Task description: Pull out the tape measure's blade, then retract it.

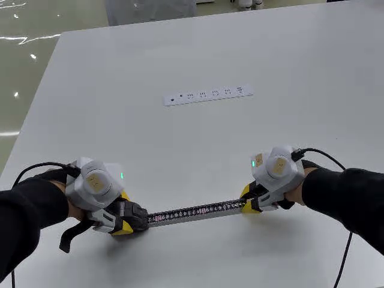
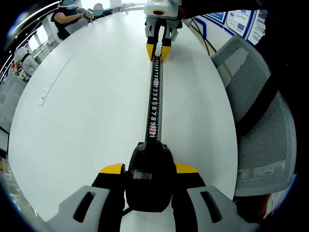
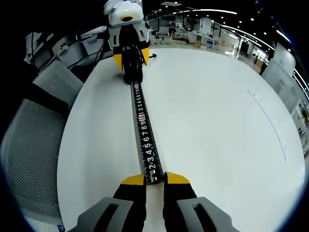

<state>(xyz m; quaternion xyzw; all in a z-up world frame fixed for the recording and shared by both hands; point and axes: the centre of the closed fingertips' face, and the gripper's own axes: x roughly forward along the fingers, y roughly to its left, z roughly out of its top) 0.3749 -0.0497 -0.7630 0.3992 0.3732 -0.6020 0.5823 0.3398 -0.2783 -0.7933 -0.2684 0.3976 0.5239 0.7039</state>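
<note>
A black tape measure case (image 2: 149, 174) sits between the yellow-tipped jaws of my left gripper (image 2: 149, 169), which is shut on it near the table's front edge (image 1: 129, 219). Its dark blade (image 1: 195, 212) with white numerals runs out flat over the white table (image 1: 198, 144) to my right gripper (image 1: 249, 204). That gripper (image 3: 154, 180) is shut on the blade's end hook, with the blade (image 3: 144, 130) stretching away to the case (image 3: 129, 63). In the left gripper view the blade (image 2: 154, 94) leads up to the right gripper (image 2: 158, 50).
A white power strip (image 1: 207, 94) lies flat at the table's middle. A grey mesh chair (image 2: 260, 116) stands close beside the table's near edge. People sit at the far end of the table (image 2: 72, 14). Cables trail from both grippers.
</note>
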